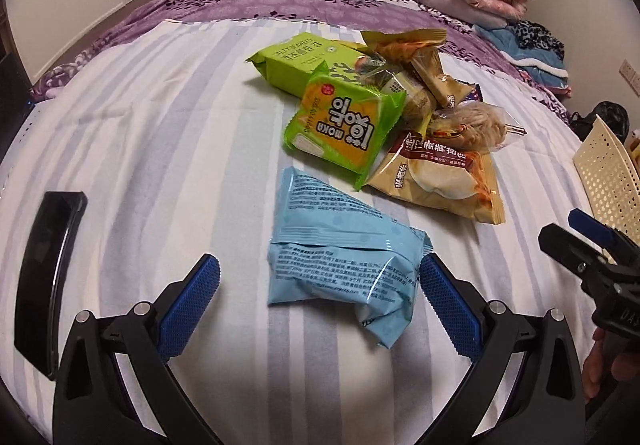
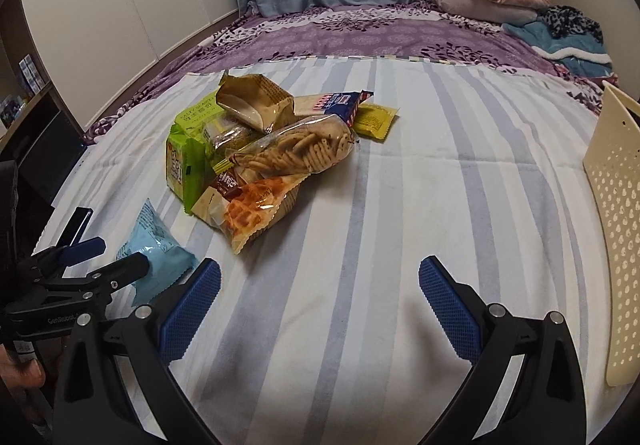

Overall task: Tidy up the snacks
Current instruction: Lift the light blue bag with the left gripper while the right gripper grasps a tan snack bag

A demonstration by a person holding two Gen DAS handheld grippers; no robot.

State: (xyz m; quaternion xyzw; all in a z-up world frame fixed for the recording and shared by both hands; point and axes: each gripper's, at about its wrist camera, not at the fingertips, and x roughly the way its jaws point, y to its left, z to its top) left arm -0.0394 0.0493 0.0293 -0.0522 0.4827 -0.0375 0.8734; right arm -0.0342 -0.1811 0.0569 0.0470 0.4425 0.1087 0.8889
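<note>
My left gripper (image 1: pixel 320 295) stands wide apart, its blue fingers (image 1: pixel 188 305) knurled like a rasp, one on each side of a crinkled light-blue snack packet (image 1: pixel 340 257) that lies flat at the lower middle of the left wrist view. The packet's right edge is just beside the right-hand pad; I cannot tell whether they touch. Nothing is clamped.

My right gripper (image 2: pixel 320 295) is likewise spread open and empty, over bare striped bedsheet (image 2: pixel 400 205), a soft cotton cloth in white, grey and pale blue bands.

The snack pile (image 1: pixel 384 109) sits above centre in the left view: a glossy green-and-yellow pack (image 1: pixel 340 125) puffed like a pillow, a flatter lime-green seaweed pack (image 1: pixel 296 57), a tan foil bag (image 1: pixel 440 181) with serrated ends, and a clear film bag of ridged biscuits (image 2: pixel 304 145), seen best at centre-left of the right view. A small yellow sachet (image 2: pixel 374 121) lies at the pile's right side there.

A cream plastic basket (image 2: pixel 616 205), rigid and perforated with rows of holes, stands at the right edge. A smooth black phone-like slab (image 1: pixel 48 277) lies at lower left of the left view.
</note>
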